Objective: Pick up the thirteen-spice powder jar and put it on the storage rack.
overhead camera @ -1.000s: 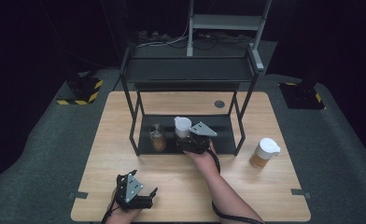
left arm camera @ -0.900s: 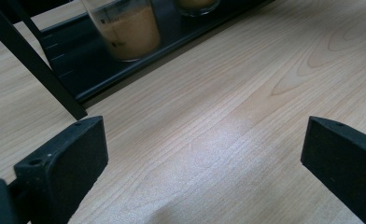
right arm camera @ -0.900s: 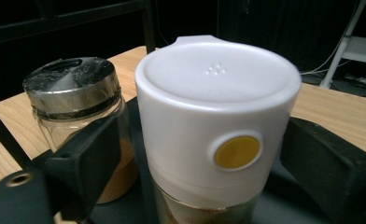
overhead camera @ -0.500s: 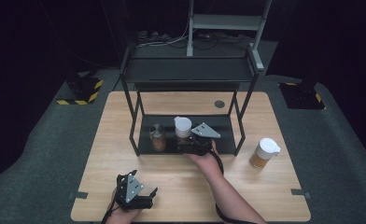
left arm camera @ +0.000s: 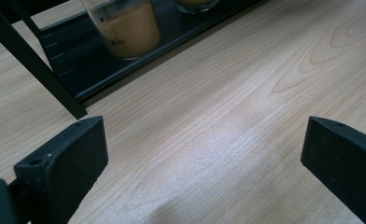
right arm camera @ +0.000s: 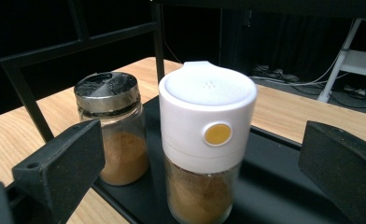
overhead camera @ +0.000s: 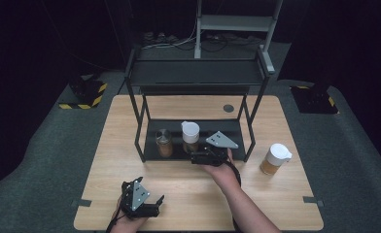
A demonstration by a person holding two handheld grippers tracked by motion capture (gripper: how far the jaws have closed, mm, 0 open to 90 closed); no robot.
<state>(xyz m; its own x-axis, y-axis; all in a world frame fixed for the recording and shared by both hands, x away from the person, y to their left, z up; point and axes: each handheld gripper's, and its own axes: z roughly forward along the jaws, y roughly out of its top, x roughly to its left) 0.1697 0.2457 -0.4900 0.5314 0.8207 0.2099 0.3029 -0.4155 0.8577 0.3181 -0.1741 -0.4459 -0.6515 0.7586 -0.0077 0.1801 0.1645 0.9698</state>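
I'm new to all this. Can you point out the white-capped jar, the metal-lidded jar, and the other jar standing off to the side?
white-capped jar [right arm camera: 207, 116]: right gripper view, on its white cap.
metal-lidded jar [right arm camera: 106, 91]: right gripper view, on its shiny lid.
jar off to the side [overhead camera: 275, 159]: high view, on its body.

A metal-lidded jar [overhead camera: 164, 142] is sitting left on your shelf tray [overhead camera: 237, 127]; another white-capped jar [overhead camera: 275, 158] is standing right on the table [overhead camera: 130, 116].

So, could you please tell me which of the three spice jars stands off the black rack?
The white-lidded jar at the table's right edge stands alone on the bare wood; the silver-lidded jar and the other white-lidded jar sit on the rack's bottom shelf.
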